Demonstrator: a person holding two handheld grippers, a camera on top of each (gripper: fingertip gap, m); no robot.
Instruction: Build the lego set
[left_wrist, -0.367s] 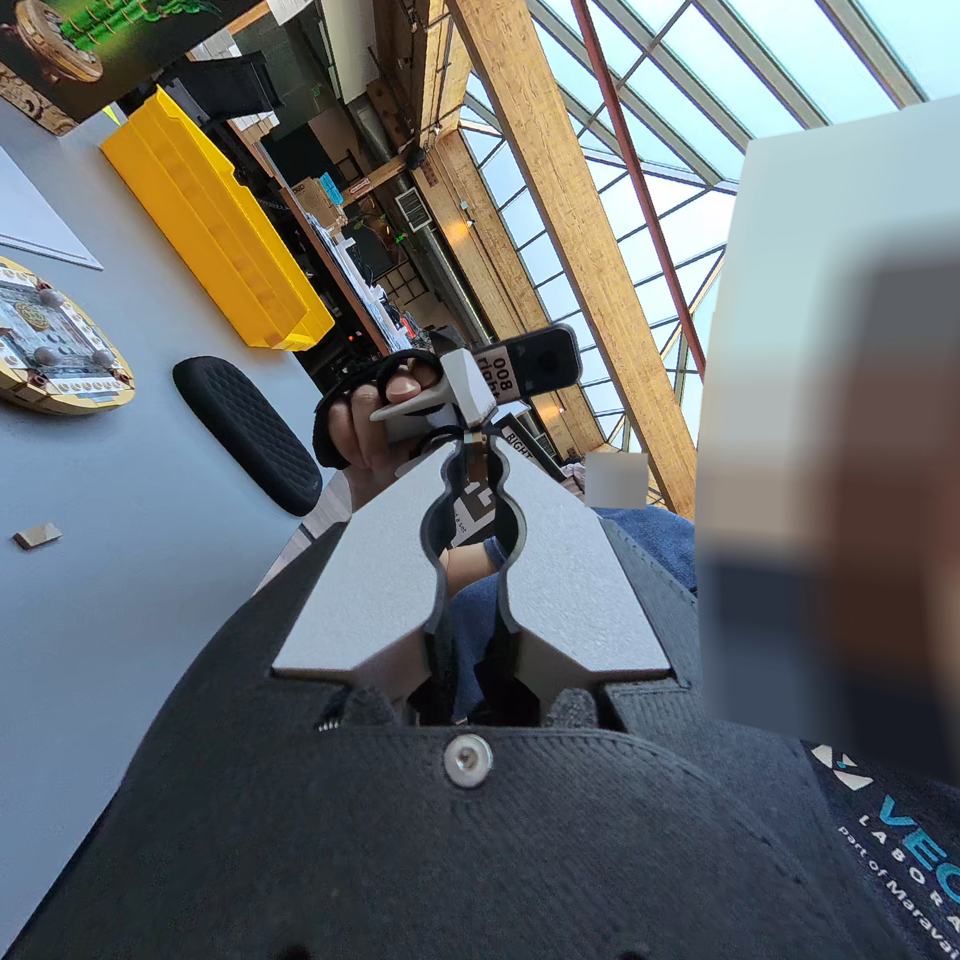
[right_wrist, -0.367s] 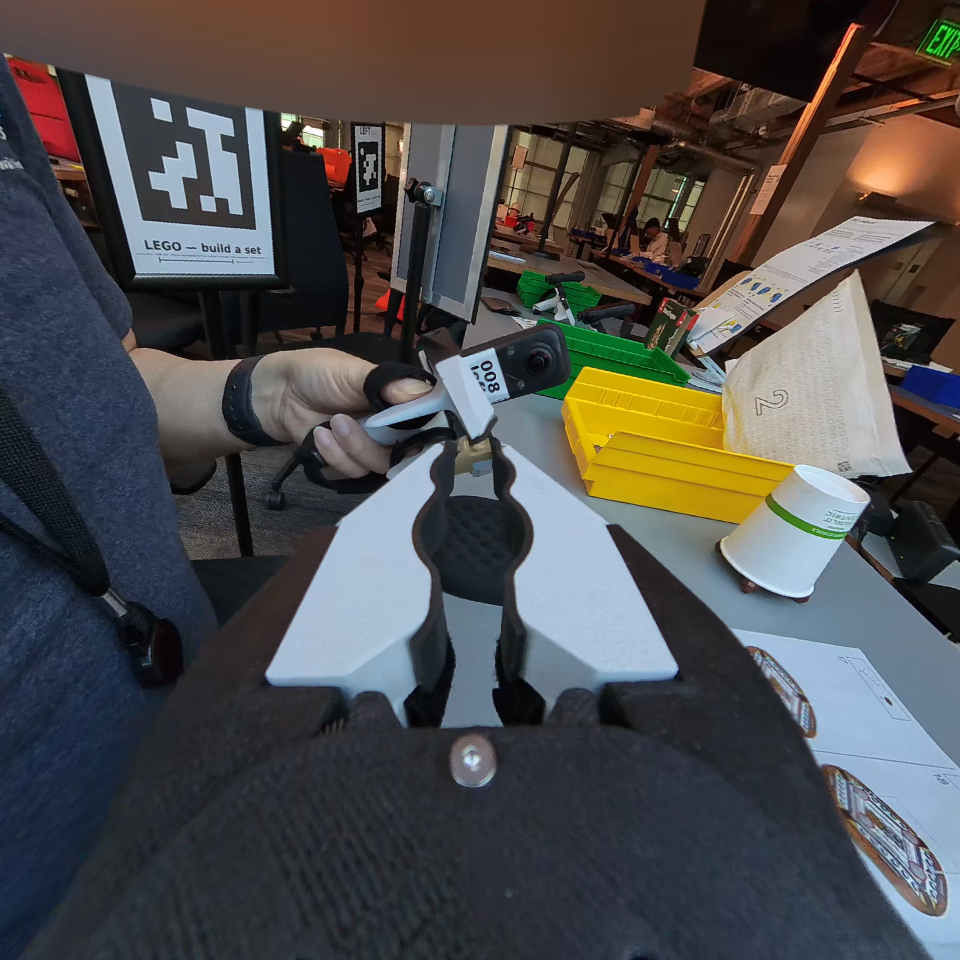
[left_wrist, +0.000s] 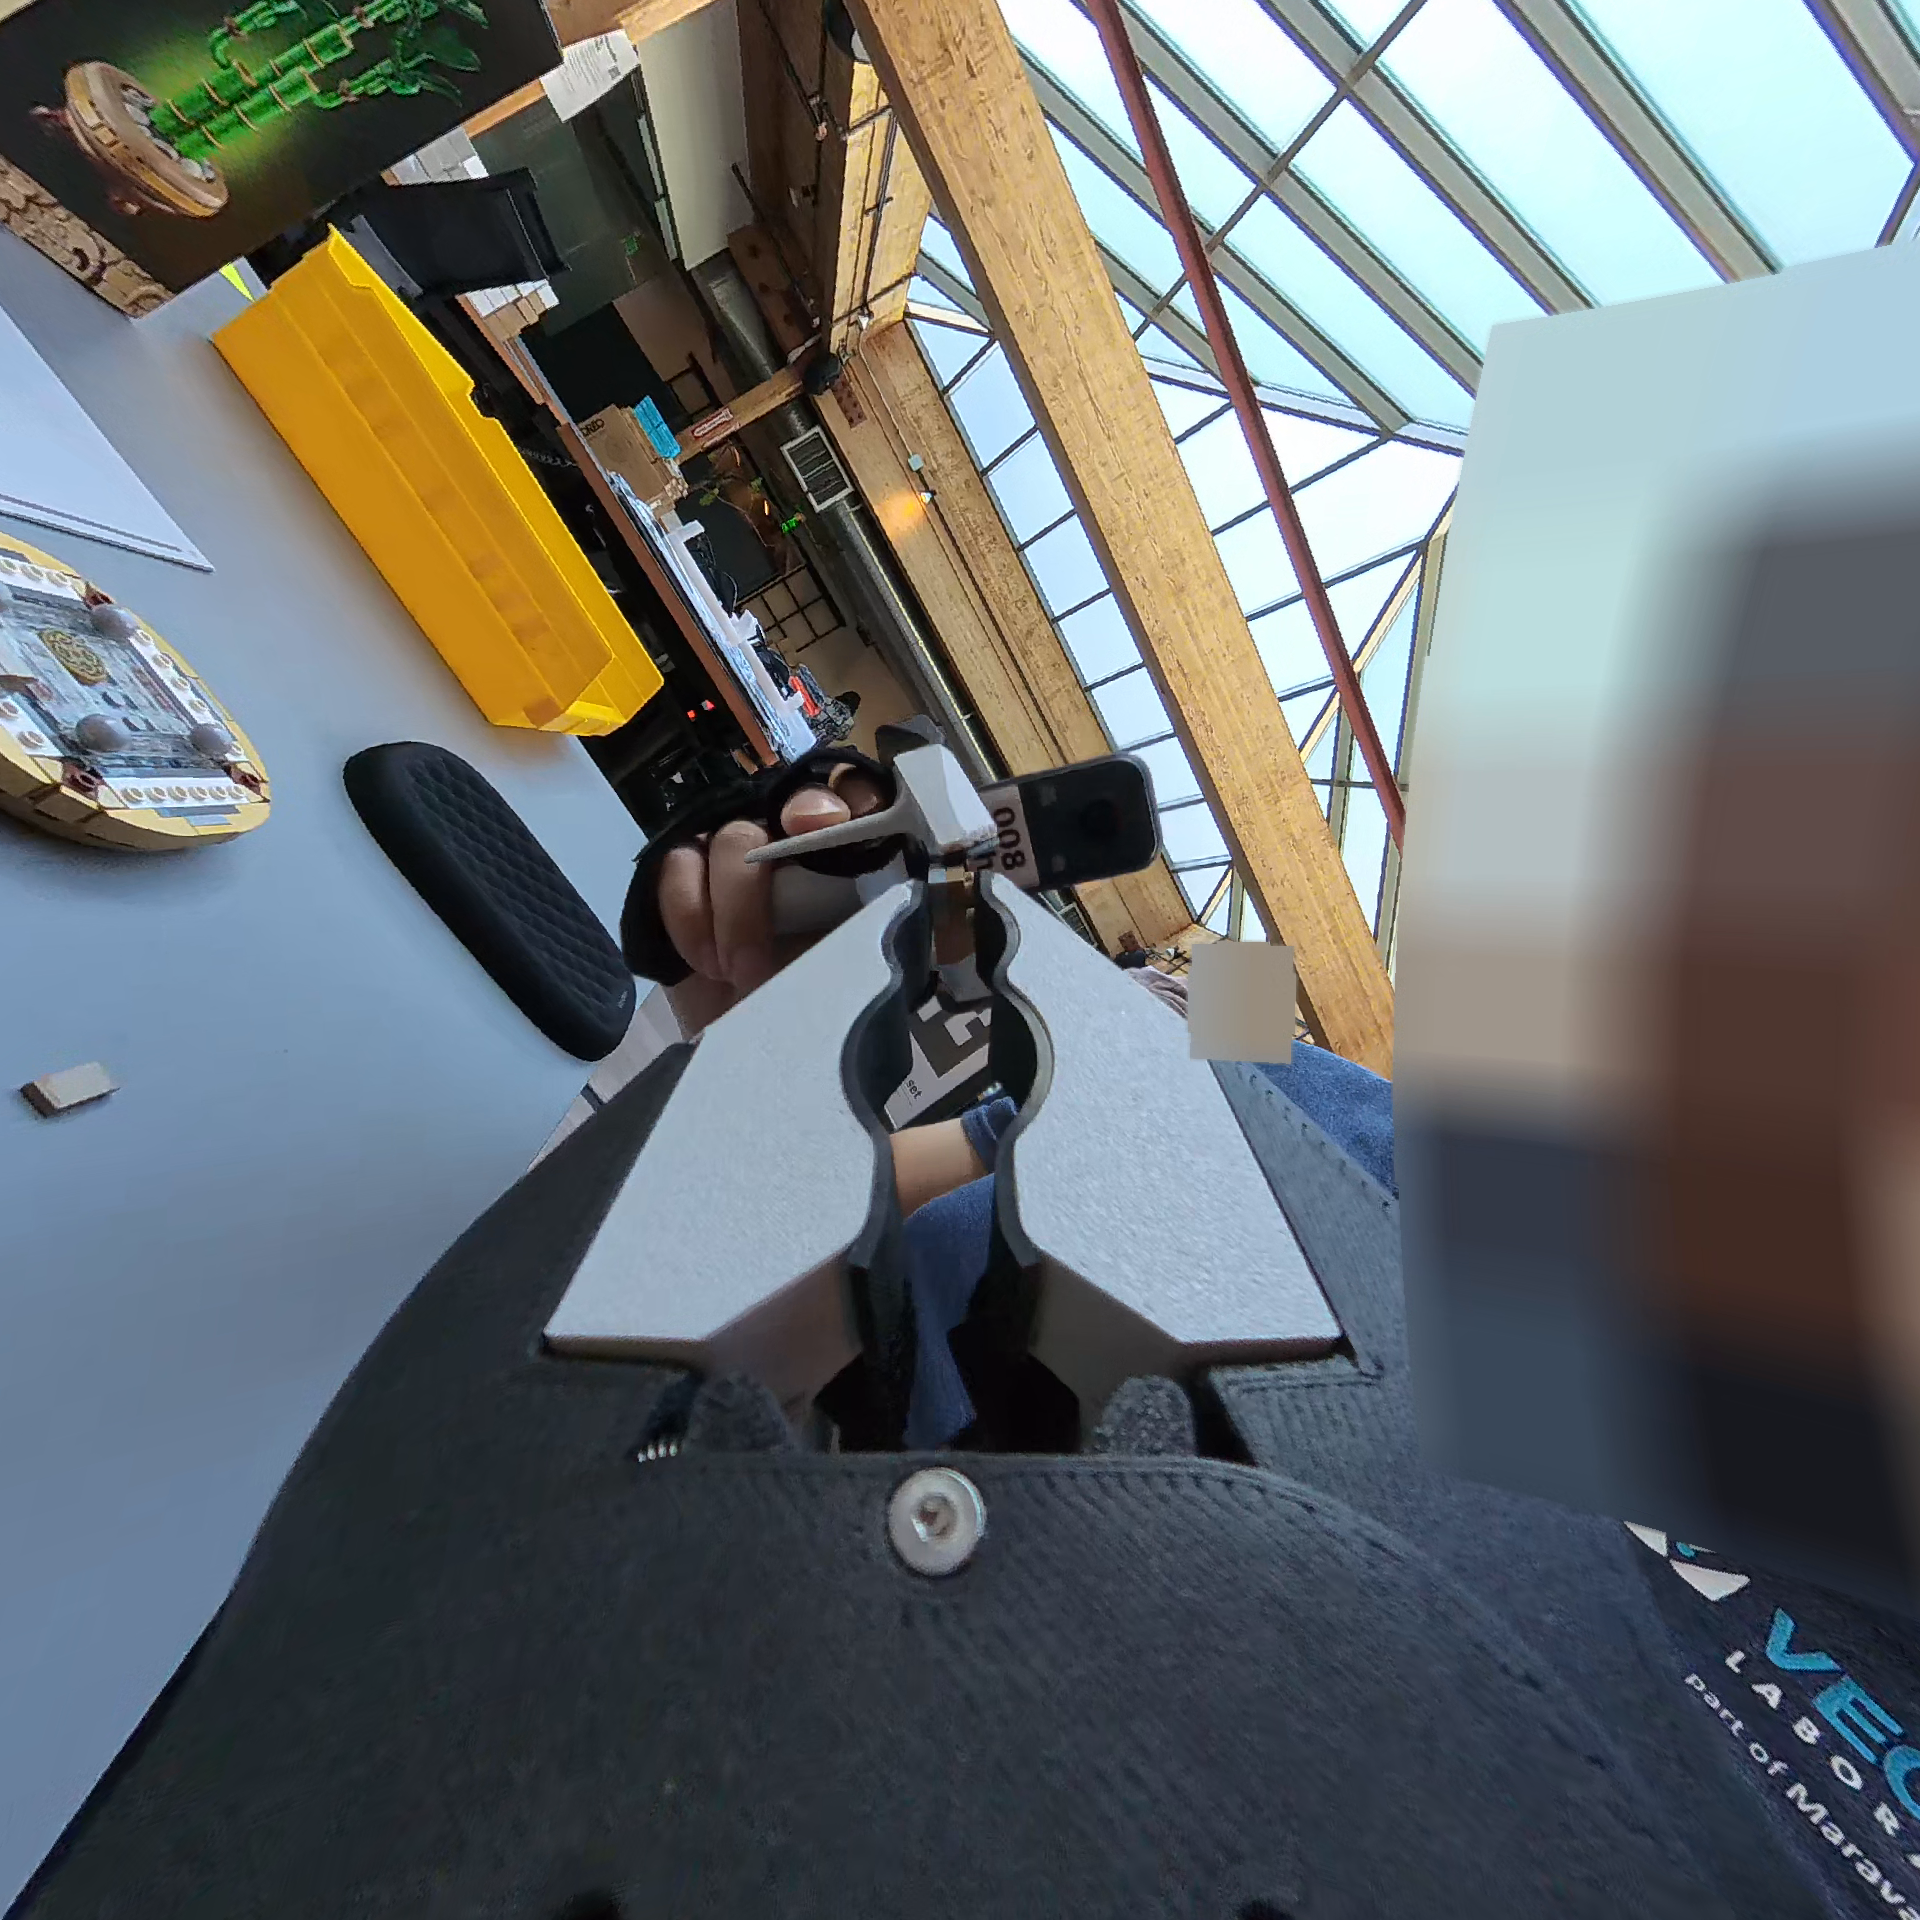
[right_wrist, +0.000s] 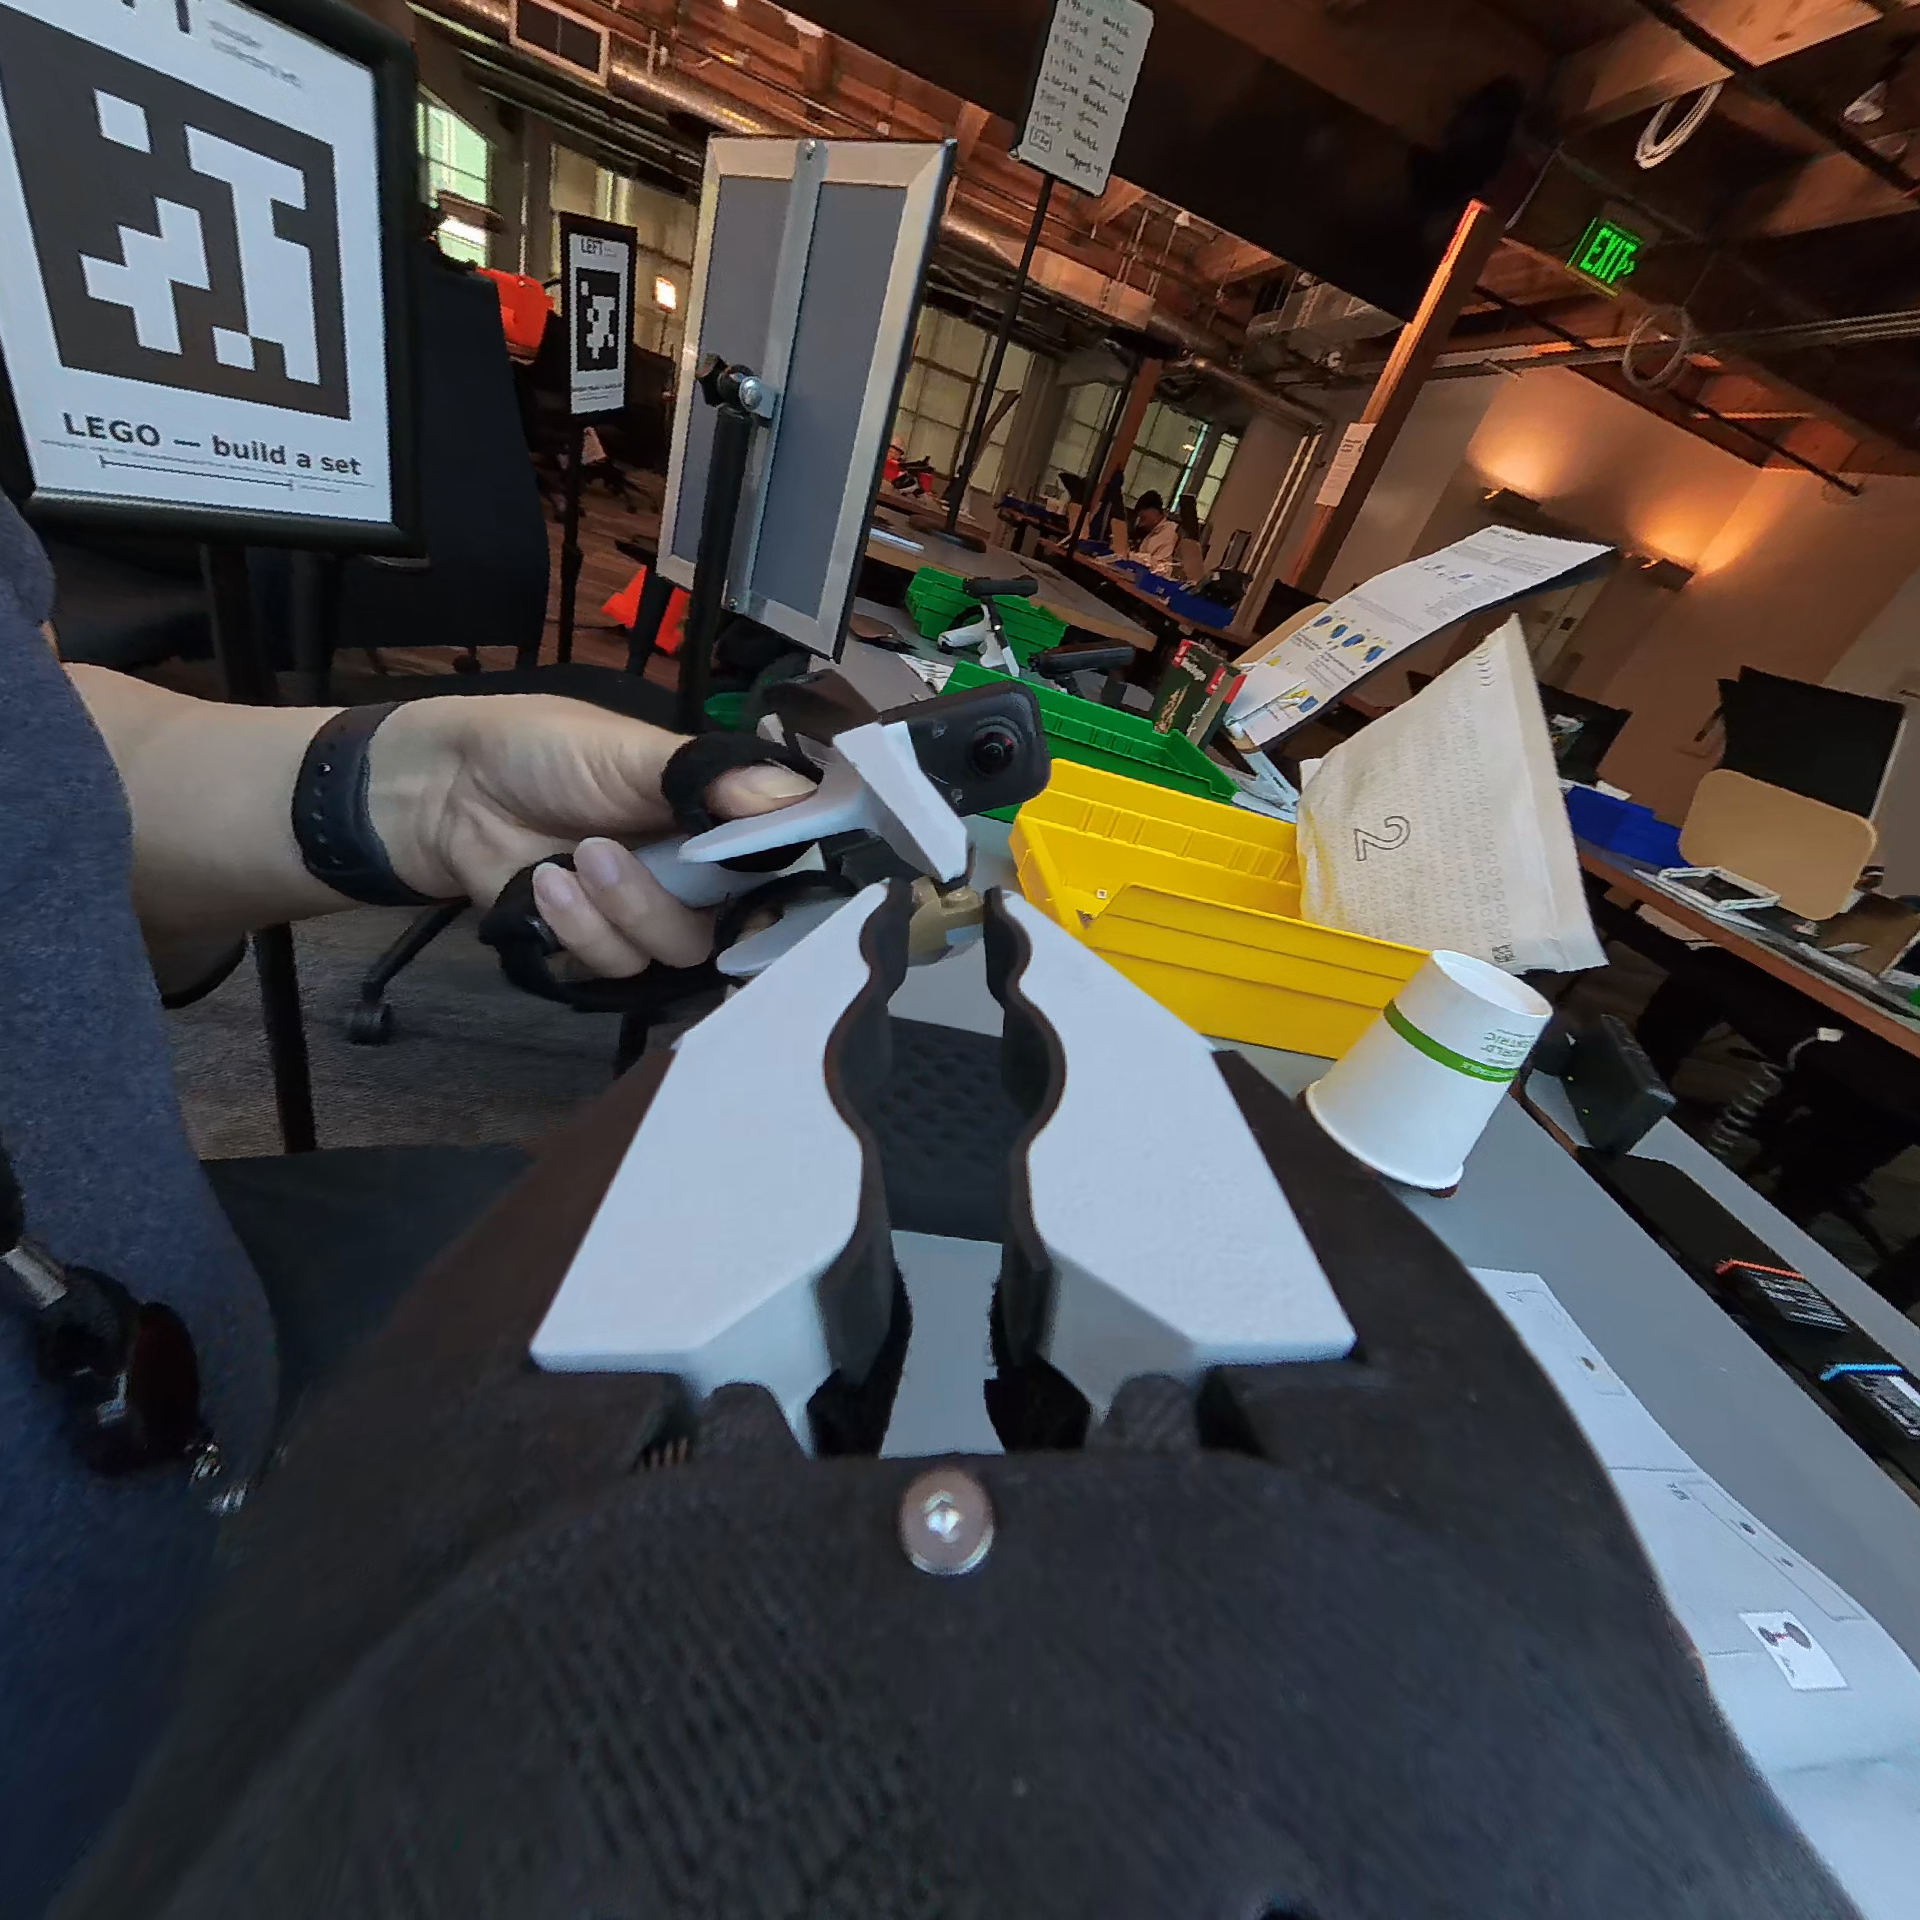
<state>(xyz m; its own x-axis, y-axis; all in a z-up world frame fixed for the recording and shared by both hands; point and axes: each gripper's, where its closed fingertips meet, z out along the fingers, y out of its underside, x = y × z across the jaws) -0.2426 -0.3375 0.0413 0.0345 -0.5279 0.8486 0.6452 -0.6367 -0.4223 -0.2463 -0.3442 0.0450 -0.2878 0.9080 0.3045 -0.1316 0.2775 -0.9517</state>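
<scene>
My left gripper (left_wrist: 951, 899) and right gripper (right_wrist: 935, 904) meet tip to tip in the air off the grey table's (left_wrist: 208, 1299) edge. A small tan lego piece (right_wrist: 943, 920) sits between the tips of both, and also shows in the left wrist view (left_wrist: 951, 914). Both pairs of jaws are nearly closed around it, and I cannot tell how much of it each one grips. The right gripper appears in the left wrist view (left_wrist: 951, 831), and the left gripper appears in the right wrist view (right_wrist: 914, 821); a hand holds each. A round tan lego build (left_wrist: 114, 717) lies on the table.
A yellow bin (left_wrist: 436, 499) (right_wrist: 1195, 914), a black wrist pad (left_wrist: 488, 894) and a loose tan piece (left_wrist: 68, 1088) lie on the table. An upturned paper cup (right_wrist: 1434, 1060), a paper bag (right_wrist: 1444, 821), a green bin (right_wrist: 1101, 727) and instruction sheets (right_wrist: 1662, 1455) are to the right. Only a small space, under 4 cm, lies between the two pairs of fingers.
Both grippers stay tip to tip on the tan piece. The right gripper has tilted a little, so the left gripper and the stand signs sit differently in its view.
</scene>
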